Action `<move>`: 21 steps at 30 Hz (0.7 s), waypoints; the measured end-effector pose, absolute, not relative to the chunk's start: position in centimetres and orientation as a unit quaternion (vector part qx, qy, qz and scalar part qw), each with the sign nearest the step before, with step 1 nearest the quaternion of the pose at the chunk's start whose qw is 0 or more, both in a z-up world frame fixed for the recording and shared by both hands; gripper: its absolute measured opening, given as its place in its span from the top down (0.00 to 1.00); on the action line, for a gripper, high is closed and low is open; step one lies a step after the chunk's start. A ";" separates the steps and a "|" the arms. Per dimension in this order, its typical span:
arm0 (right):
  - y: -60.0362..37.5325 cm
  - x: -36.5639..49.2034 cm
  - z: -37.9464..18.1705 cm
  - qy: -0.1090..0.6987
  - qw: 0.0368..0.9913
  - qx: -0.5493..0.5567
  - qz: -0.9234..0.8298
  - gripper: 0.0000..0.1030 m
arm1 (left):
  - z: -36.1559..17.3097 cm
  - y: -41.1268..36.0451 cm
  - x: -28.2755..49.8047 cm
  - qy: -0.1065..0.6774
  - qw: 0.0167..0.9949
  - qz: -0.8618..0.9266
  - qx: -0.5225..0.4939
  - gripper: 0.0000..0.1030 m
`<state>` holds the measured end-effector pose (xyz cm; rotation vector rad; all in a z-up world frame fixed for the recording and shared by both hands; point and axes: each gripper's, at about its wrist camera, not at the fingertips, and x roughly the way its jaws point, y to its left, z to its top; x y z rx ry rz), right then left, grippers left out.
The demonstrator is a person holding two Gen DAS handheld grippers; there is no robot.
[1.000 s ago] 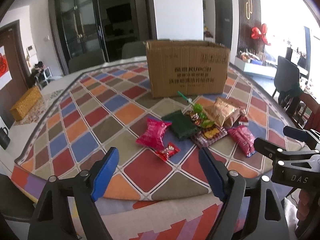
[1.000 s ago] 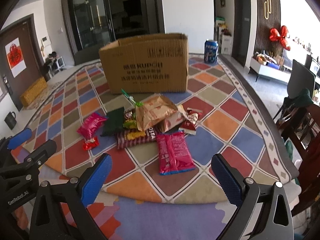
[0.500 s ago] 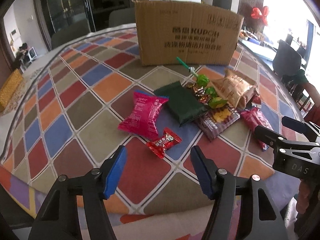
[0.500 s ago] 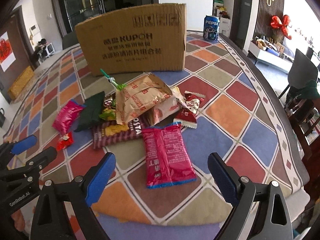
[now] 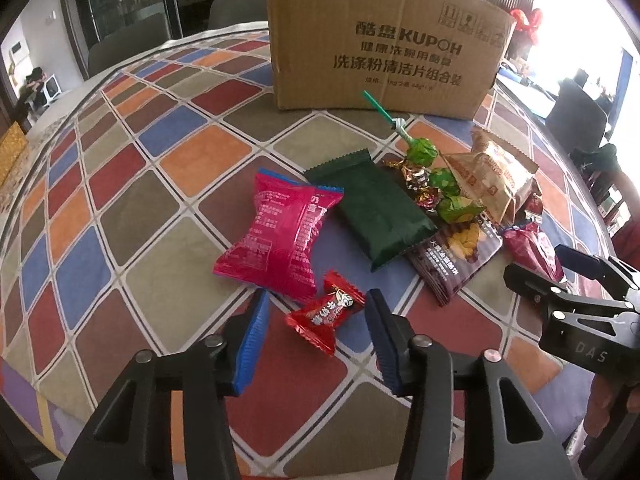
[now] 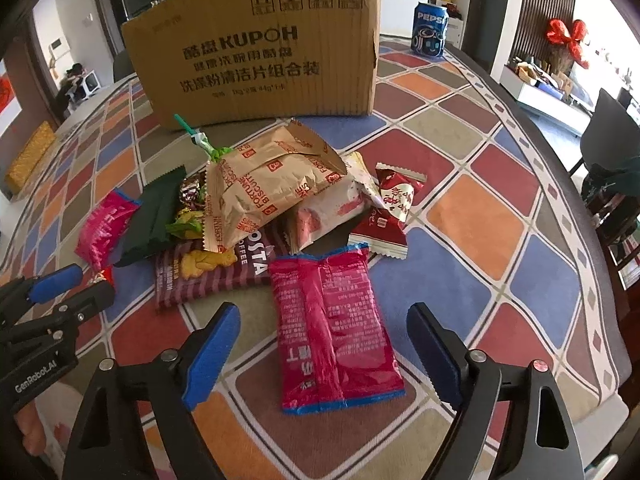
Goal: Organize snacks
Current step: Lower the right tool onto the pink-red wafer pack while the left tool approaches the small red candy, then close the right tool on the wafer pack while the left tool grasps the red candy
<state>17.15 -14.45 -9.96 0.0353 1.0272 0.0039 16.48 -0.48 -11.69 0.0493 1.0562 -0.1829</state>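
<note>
Nearest the left wrist camera, the left gripper (image 5: 316,316) has its blue pads spread apart on either side of a small red candy packet (image 5: 326,317), not yet touching it, a stance that suits closing on the packet's narrow width. The right gripper (image 6: 323,332) is likewise spread wide, straddling the near end of a long pink packet (image 6: 334,330) that lies flat on the bench (image 6: 476,220) and is empty of any load. Just beyond the candy sits a puffy pink pouch (image 5: 280,236), then a dark green packet (image 5: 374,212) and a striped brown coffee-biscuit bag (image 6: 216,268), with a tan biscuit bag (image 6: 276,184) heaped over green-wrapped lollipops (image 5: 432,168). The snacks lie in one loose pile right in front of the cardboard box (image 6: 260,56), probably so each can be lifted into it. A blue soda can (image 6: 430,30) stands farther back, beside the box.
</note>
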 end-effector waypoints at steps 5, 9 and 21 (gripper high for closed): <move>-14.3 17.4 -10.1 0.492 0.870 0.017 0.006 0.24 | -11.8 -0.6 16.6 0.508 0.856 -0.098 0.019 0.70; -14.5 17.4 -10.0 0.489 0.872 0.023 0.007 0.38 | -11.7 -0.8 16.4 0.511 0.853 -0.103 0.013 0.75; -14.5 16.1 -9.3 0.485 0.873 0.043 0.040 0.58 | -9.7 -1.4 14.6 0.483 0.868 -0.115 0.011 0.79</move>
